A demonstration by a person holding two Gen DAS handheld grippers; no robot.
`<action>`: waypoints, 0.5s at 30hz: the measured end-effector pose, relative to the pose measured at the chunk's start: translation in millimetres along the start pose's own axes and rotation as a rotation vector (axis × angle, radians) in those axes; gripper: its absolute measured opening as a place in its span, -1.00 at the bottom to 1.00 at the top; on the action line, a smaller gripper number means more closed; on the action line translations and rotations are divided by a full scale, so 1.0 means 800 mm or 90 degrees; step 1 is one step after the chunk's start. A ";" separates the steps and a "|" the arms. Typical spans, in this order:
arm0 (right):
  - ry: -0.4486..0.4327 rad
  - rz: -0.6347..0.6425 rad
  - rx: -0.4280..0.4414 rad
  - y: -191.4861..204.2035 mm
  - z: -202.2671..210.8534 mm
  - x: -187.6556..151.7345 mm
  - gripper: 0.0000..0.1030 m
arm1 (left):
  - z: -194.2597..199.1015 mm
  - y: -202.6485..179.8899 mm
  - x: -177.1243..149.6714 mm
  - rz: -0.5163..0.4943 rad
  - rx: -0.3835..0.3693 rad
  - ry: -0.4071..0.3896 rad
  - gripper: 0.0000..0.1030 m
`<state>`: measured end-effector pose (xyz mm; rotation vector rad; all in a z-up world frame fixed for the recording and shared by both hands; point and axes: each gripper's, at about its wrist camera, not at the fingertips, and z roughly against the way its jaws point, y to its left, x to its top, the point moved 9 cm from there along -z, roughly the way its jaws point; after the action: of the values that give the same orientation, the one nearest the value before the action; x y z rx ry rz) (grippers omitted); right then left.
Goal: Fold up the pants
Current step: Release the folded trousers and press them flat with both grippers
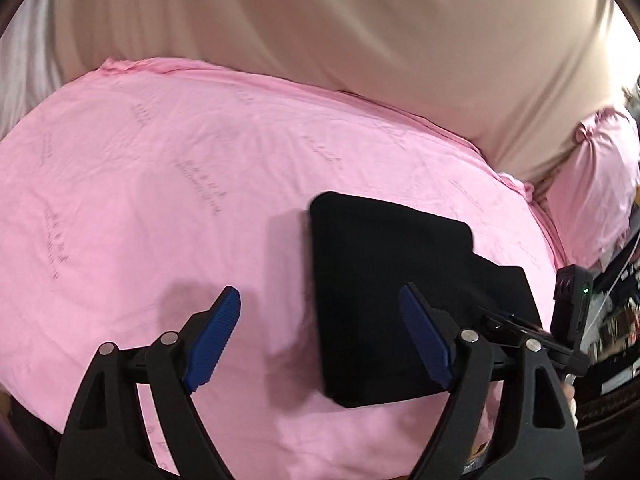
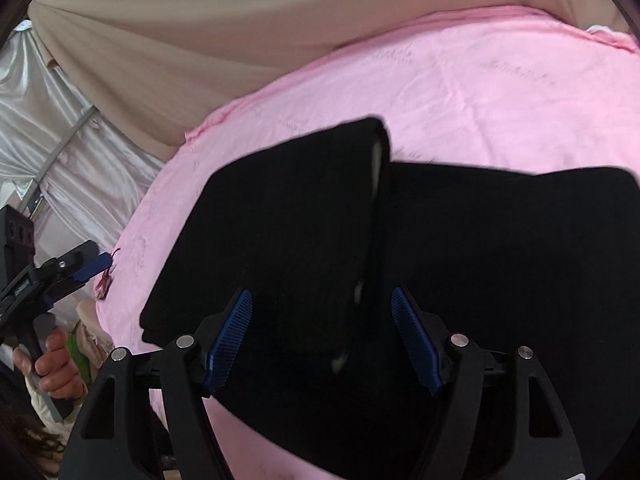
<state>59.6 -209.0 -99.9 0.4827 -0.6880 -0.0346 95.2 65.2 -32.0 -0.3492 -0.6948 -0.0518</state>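
This looks like a makeshift recording set-up rather than a lived-in room. A table is draped in a pink printed sheet. Behind the table hangs a beige cloth backdrop, with silvery satin drapes to one side. Past the table's right end lies blurred dark clutter.

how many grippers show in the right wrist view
2: the right gripper at bottom centre, jaws open over the black pants; the left gripper at the left edge, held in a hand.
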 end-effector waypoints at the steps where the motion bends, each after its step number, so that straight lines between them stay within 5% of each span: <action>1: -0.003 0.012 -0.008 0.006 -0.004 0.001 0.24 | 0.000 0.010 -0.001 0.007 0.006 0.000 0.54; 3: 0.003 0.005 0.014 0.017 -0.009 0.002 -0.63 | -0.002 0.025 0.000 0.016 0.013 0.000 0.54; 6: -0.032 0.036 0.008 0.035 0.011 0.022 -0.71 | -0.008 0.030 0.003 0.027 0.006 0.005 0.54; 9: -0.108 0.058 0.005 0.042 0.083 0.050 -0.72 | -0.006 0.010 0.010 0.021 -0.018 -0.004 0.54; 12: -0.170 0.064 -0.084 0.000 0.164 0.047 -0.72 | -0.011 -0.017 0.011 0.003 -0.054 -0.001 0.54; 15: -0.142 0.011 -0.190 -0.079 0.182 0.011 -0.70 | -0.032 -0.043 0.001 -0.015 -0.079 0.024 0.55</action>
<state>-15.7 -327.3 -25.5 0.1862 -0.8896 -0.1748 105.7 24.1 -39.3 -0.4570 -0.6597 -0.1245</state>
